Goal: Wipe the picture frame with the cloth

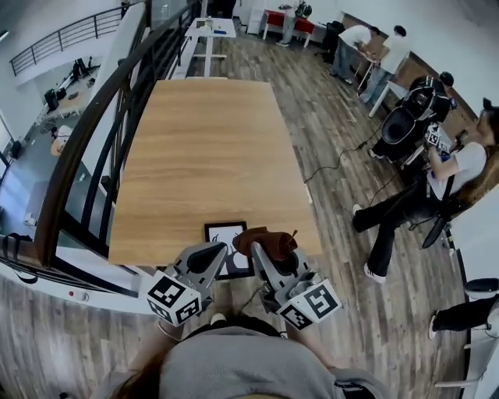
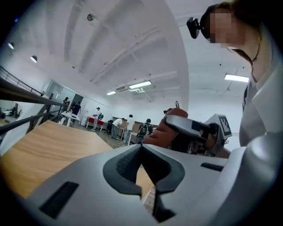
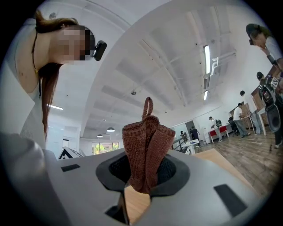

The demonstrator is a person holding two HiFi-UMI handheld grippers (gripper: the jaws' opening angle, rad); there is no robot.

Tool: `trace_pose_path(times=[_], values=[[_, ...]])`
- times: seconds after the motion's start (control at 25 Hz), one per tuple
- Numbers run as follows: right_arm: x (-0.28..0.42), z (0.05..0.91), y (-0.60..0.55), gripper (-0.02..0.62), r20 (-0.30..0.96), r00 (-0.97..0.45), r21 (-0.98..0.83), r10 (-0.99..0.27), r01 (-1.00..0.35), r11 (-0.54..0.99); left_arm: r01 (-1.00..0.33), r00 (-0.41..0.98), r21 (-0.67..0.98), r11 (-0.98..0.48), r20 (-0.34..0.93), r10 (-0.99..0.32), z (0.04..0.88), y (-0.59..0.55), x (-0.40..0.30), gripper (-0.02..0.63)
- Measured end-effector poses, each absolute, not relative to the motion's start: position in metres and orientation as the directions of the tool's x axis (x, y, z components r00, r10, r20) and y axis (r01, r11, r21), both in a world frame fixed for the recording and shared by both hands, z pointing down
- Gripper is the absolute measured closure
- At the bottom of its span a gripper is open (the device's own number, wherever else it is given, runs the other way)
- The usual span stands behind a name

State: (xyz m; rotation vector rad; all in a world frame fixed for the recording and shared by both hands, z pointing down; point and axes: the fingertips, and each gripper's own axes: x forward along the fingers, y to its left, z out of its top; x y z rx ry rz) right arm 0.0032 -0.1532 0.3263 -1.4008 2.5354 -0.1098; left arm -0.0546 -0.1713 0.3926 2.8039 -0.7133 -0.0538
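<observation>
Risk of shoving the picture frame (image 1: 225, 236) off the table (image 1: 210, 156) edge with the brown knitted cloth (image 3: 146, 148) clenched in right gripper (image 3: 142, 178); left gripper (image 2: 142, 150) clamped empty, bracing nothing.

Around us: an open hall with a long table.

We see a wooden table (image 1: 210, 148) running away from us, a dark railing (image 1: 109, 117) along its left side and a plank floor (image 1: 343, 101) on its right, where a black cable (image 1: 337, 162) trails. 1 seated person (image 1: 448, 175) is at the right edge. 2 people (image 1: 355, 43) lean over a bench by the far wall, near a red table (image 1: 284, 19) and a white desk (image 1: 210, 30). Strip lights (image 2: 140, 84) run along the white ceiling.
</observation>
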Motion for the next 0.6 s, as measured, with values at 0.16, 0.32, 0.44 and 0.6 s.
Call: trace_pose_path(times=[0.16, 0.32, 0.44, 0.6], values=[[0.008, 0.319, -0.146, 0.499, -0.177, -0.481, -0.144, -0.859, -0.850, 0.506, -0.489, 0.866, 0.238, -0.839, 0.021, -0.499, 0.389, -0.168, -0.043, 0.597], [0.010, 0.319, -0.131, 0.499, -0.183, -0.461, -0.147, -0.868, -0.860, 0.488, -0.504, 0.859, 0.216, -0.836, 0.021, -0.512, 0.388, -0.160, -0.043, 0.597], [0.011, 0.318, -0.119, 0.499, -0.176, -0.467, -0.120, -0.867, -0.864, 0.490, -0.524, 0.846, 0.202, -0.827, 0.009, -0.534, 0.385, -0.151, -0.043, 0.597], [0.015, 0.304, -0.095, 0.499, -0.192, -0.471, -0.087, -0.861, -0.866, 0.493, -0.577, 0.809, 0.158, -0.802, -0.026, -0.587, 0.364, -0.132, -0.044, 0.597]])
